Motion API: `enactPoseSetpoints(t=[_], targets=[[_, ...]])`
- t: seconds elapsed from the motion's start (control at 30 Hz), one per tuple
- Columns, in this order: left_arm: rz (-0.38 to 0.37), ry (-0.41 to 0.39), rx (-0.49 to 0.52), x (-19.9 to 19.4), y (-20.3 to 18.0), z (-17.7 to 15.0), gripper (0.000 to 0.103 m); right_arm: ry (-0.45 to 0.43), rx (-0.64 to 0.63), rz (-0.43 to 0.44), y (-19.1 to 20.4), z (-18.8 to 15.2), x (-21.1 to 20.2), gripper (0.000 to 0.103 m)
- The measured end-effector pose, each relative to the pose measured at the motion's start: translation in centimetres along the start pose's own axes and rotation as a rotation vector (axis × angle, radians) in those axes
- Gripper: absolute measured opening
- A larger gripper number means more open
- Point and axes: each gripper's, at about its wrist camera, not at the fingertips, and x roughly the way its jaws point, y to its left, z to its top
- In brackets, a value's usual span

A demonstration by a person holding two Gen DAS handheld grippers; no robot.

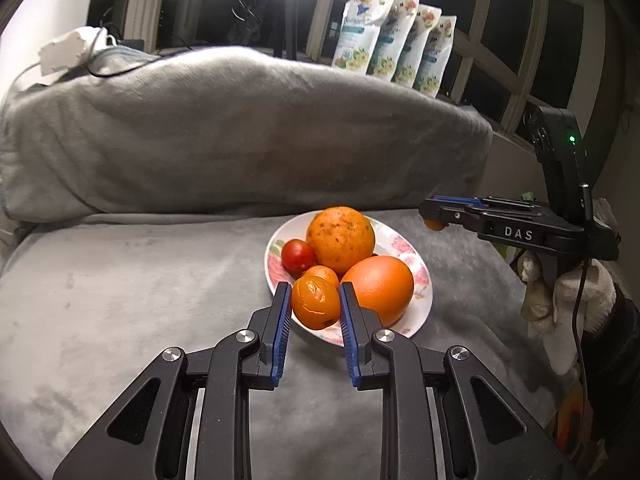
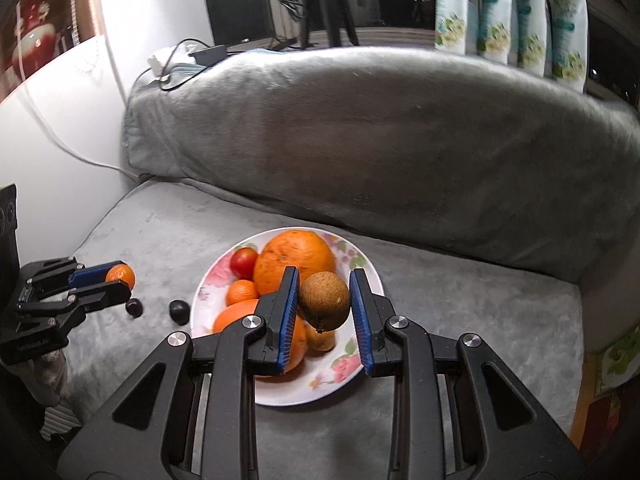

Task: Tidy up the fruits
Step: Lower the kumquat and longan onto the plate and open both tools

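The right gripper (image 2: 325, 306) clamped a brown kiwi (image 2: 325, 300) above the floral plate (image 2: 352, 376) (oranges and a tomato (image 2: 244, 261) piled there), two dark plums (image 2: 179, 311) lay beside it.

A home living room: grey blanket-covered sofa (image 2: 380, 128) under dark windows (image 1: 508, 20), refill pouches (image 1: 396, 32) on the sill.

One floral plate (image 2: 362, 268). On it: two big oranges (image 2: 294, 260) (image 1: 380, 286), one small mandarin (image 2: 241, 292), one red tomato (image 2: 244, 261). Left of the plate lie two dark plums (image 2: 179, 312) (image 2: 134, 307). Two claws, each gripping one fruit: a wrinkled mandarin (image 1: 315, 301), a brown kiwi (image 2: 325, 300). Four pouches (image 1: 366, 26) behind.
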Motion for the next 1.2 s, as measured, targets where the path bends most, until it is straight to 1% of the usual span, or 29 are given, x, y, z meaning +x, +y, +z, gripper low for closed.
enactPoseSetpoints(t=[0.37,0.6,0.93,0.97,1.0,1.03,1.07,1.13,1.17,1.2], targets=[[-0.014,0.066,0.017,3.5,-0.7,-0.6,0.022,0.047,0.06,0.021,-1.8,-0.5,3.4,0.027],[-0.013,0.073,0.022,4.3,-0.5,-0.8,0.022,0.067,0.088,0.051,-2.4,-0.7,4.7,0.027],[-0.014,0.072,0.044,4.9,-0.9,-0.9,0.023,0.071,0.103,0.062,-2.6,-0.7,4.7,0.027],[-0.012,0.071,0.045,5.0,-1.0,-0.8,0.023,0.07,0.106,0.064,-2.6,-0.7,4.7,0.027],[-0.01,0.069,0.046,5.1,-1.1,-0.7,0.028,0.07,0.107,0.065,-2.6,-0.7,4.6,0.027],[-0.01,0.065,0.045,5.1,-1.1,-0.7,0.029,0.069,0.107,0.065,-2.6,-0.7,4.6,0.028],[-0.011,0.063,0.045,5.2,-1.2,-0.6,0.029,0.068,0.108,0.065,-2.6,-0.7,4.6,0.03],[-0.008,0.059,0.049,5.2,-1.2,-0.6,0.03,0.059,0.11,0.07,-2.7,-0.6,4.3,0.045],[-0.006,0.057,0.051,5.2,-1.2,-0.6,0.031,0.055,0.11,0.073,-2.7,-0.5,4.2,0.048],[-0.003,0.055,0.052,5.2,-1.3,-0.6,0.039,0.051,0.108,0.075,-2.6,-0.4,4.1,0.054]])
